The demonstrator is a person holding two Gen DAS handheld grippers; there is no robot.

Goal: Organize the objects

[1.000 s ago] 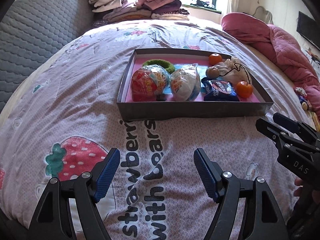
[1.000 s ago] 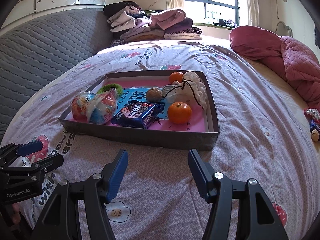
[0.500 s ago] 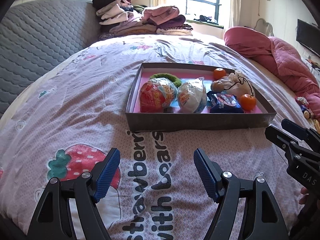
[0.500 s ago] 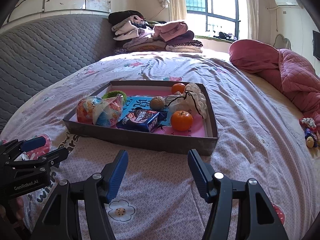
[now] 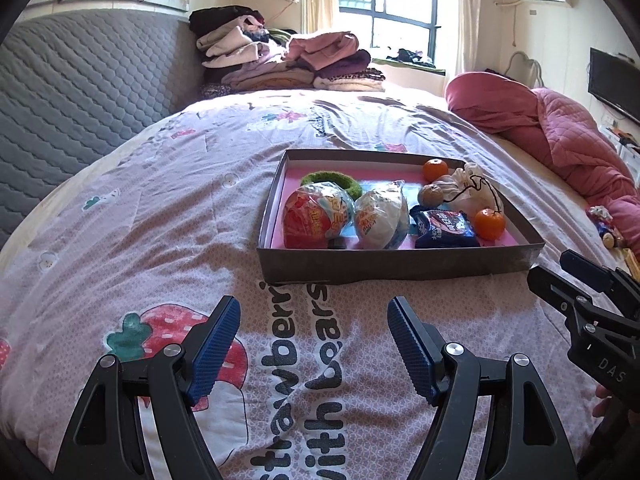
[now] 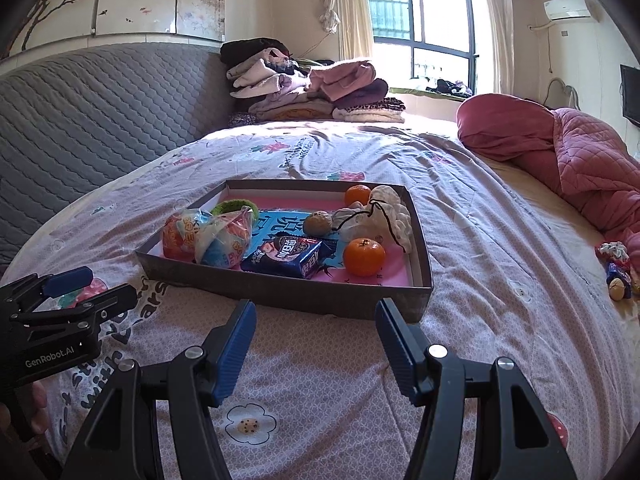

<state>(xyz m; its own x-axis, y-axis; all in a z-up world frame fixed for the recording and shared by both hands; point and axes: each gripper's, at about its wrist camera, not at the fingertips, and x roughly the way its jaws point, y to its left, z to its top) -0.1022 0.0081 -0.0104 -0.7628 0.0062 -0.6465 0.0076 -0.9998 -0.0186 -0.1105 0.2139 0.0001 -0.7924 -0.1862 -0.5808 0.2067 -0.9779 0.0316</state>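
A shallow grey box with a pink floor (image 5: pixel 400 266) (image 6: pixel 280 290) lies on the bed. It holds two bagged snacks (image 5: pixel 316 218) (image 6: pixel 224 240), a blue snack pack (image 5: pixel 444 228) (image 6: pixel 288 258), two oranges (image 5: pixel 489 223) (image 6: pixel 364 257), a white drawstring pouch (image 5: pixel 468 190) (image 6: pixel 384 216), a brown nut (image 6: pixel 317 223) and a green ring (image 5: pixel 330 179). My left gripper (image 5: pixel 314 332) hovers open over the quilt in front of the box, nothing between its blue pads. My right gripper (image 6: pixel 316 334) is open too, just short of the box's near wall.
A printed pink quilt (image 5: pixel 160 208) covers the bed. Folded clothes (image 5: pixel 288 64) are stacked by the window, and a grey padded headboard (image 5: pixel 72 92) runs on the left. A pink blanket (image 6: pixel 568 152) is bunched at the right, with small toys (image 6: pixel 616 268) beside it.
Both views have tilted upward, so the box sits lower in frame and more of the window and wall shows. Both grippers stay open and in place.
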